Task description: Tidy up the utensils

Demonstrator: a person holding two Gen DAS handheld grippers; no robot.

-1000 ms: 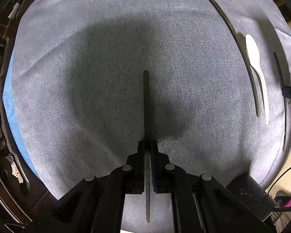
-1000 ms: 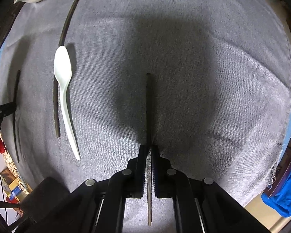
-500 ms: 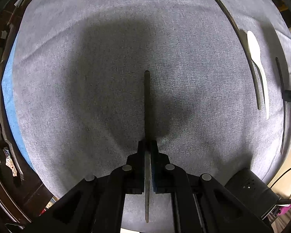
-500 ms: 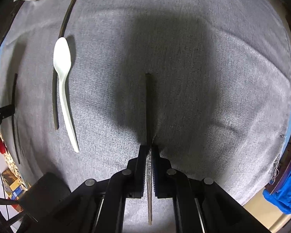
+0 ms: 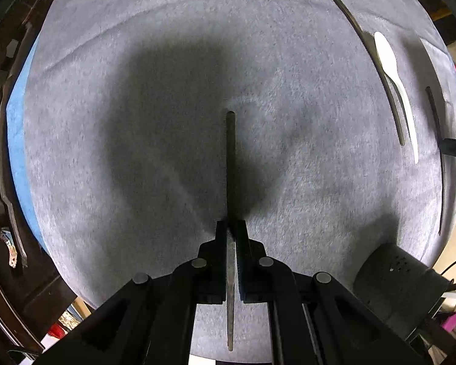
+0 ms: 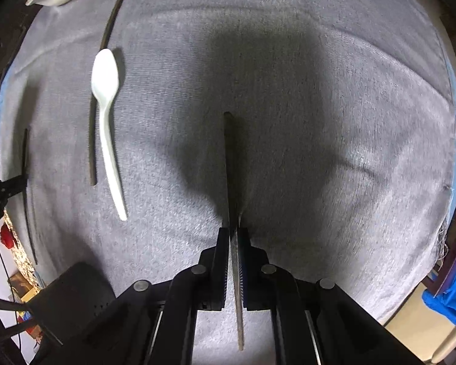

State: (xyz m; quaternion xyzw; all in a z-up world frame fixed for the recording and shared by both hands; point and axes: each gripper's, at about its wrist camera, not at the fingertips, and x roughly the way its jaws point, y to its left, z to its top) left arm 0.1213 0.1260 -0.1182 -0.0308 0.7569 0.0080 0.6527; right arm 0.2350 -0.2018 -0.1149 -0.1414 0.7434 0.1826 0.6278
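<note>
Both grippers point straight down over the grey cloth. Left gripper is clamped on a dark chopstick; right gripper clamps another chopstick. White plastic spoon lies between them beside a third chopstick.

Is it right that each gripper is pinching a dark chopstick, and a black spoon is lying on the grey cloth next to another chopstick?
Nearly. The spoon is white, not black, as the right wrist view shows. The rest holds: the left gripper and the right gripper each pinch a dark chopstick, and the spoon lies on the grey cloth beside another chopstick.
</note>
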